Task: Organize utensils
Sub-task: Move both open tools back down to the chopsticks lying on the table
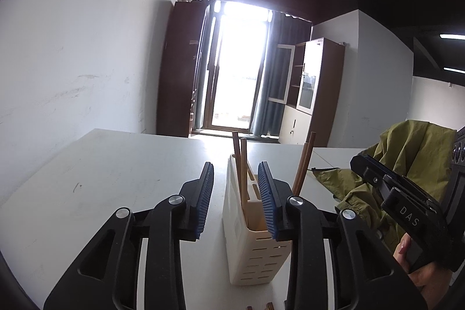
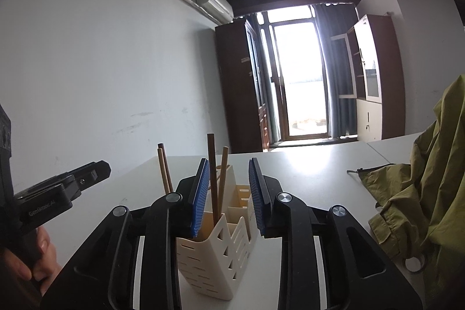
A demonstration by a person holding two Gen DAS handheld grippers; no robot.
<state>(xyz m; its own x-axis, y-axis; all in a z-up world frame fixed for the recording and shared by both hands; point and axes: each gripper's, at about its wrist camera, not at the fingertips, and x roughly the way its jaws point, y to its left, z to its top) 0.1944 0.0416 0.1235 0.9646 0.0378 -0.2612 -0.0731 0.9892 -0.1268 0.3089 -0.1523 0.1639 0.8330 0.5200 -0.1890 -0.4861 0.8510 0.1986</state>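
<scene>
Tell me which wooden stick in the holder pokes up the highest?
In the right wrist view, the dark brown stick beside the left pad; its top stands above the paler sticks.

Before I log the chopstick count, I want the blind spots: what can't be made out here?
- Chopsticks: lower ends hidden inside the cream utensil holder, both views.
- Left view: wooden bits cut off by the bottom edge.
- Left view: the left tongs cover part of the holder's rim.
- Window: overexposed.
</scene>
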